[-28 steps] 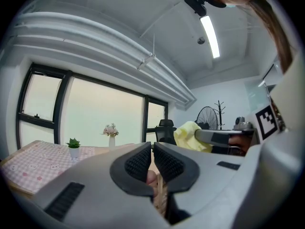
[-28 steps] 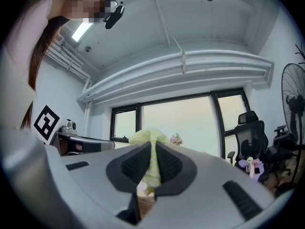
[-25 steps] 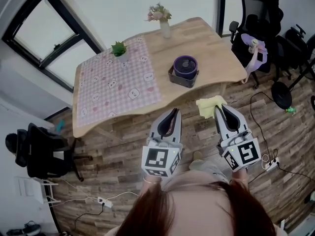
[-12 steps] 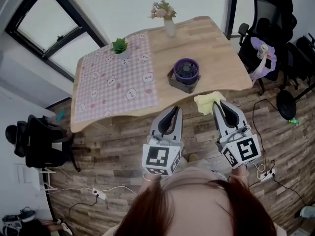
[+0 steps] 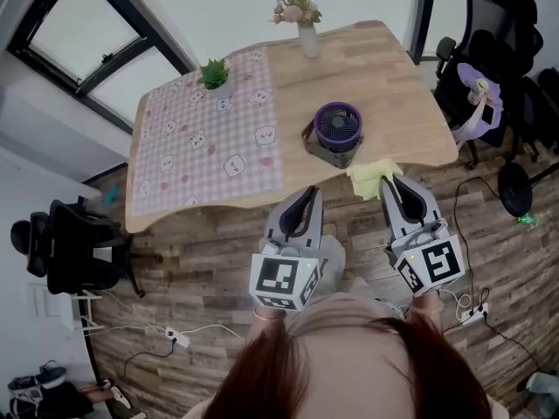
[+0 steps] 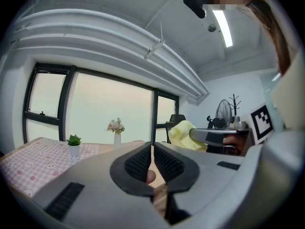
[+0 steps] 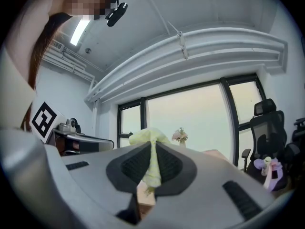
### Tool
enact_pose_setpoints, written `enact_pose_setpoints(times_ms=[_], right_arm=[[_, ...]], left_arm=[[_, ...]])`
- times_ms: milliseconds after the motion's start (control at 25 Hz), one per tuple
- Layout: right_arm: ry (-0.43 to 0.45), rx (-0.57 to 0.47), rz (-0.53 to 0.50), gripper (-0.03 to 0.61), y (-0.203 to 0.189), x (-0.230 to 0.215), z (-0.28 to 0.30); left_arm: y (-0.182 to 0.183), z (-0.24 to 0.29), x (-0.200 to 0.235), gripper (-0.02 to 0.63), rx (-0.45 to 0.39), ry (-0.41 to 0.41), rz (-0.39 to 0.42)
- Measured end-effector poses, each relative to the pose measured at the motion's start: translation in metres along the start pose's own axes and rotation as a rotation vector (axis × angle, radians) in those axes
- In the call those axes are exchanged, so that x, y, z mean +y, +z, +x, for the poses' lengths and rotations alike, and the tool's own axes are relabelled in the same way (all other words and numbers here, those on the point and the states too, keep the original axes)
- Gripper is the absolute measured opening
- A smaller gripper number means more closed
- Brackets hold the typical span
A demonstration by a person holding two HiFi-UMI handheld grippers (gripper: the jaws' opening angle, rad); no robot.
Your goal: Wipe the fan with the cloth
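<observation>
- Now, from the head view I see both tools held over the wooden floor (image 5: 201, 260), just short of the tabletop's (image 5: 393, 68) near edge
- My right hand-held gripper (image 5: 394, 183) is clamped on the yellow cloth (image 5: 371, 177); its own view shows the fold pinched between the pads, which the head view only hints at
- My left hand-held gripper (image 5: 307, 194) has its jaws together with nothing in them, plain only in its own view
- The purple fan (image 5: 336, 127) stands on bare wood near the front edge, just beyond the cloth and apart from it; only the head view shows it
- Left of the fan lies a pink checked mat (image 5: 210, 147) carrying a small plant (image 5: 215, 74); a flower vase (image 5: 306, 33) stands at the far edge
- Open wood surrounds the fan; office chairs (image 5: 489, 51) crowd the right end
</observation>
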State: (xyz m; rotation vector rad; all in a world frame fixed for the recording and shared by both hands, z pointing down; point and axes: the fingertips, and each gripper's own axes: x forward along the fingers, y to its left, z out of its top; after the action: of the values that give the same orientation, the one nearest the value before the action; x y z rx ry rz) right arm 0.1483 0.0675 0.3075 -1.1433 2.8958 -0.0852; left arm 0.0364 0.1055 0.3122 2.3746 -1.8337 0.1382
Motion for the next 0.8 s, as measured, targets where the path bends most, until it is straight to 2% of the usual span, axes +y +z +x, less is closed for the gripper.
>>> enact_pose_setpoints(times_ms=[320, 600, 800], right_arm=[[-0.015, 0.015, -0.025, 0.025, 0.003, -0.026, 0.054], [-0.002, 0.049, -0.058, 0.025, -0.001, -0.032, 0.11], [-0.015, 0.066, -0.072, 0.025, -0.003, -0.041, 0.144]], left_arm=[[0.011, 0.053, 0.035, 0.021, -0.011, -0.037, -0.009], [0.013, 0.089, 0.078, 0.021, 0.002, -0.049, -0.026], [0.012, 0.112, 0.107, 0.021, 0.018, -0.067, -0.009]])
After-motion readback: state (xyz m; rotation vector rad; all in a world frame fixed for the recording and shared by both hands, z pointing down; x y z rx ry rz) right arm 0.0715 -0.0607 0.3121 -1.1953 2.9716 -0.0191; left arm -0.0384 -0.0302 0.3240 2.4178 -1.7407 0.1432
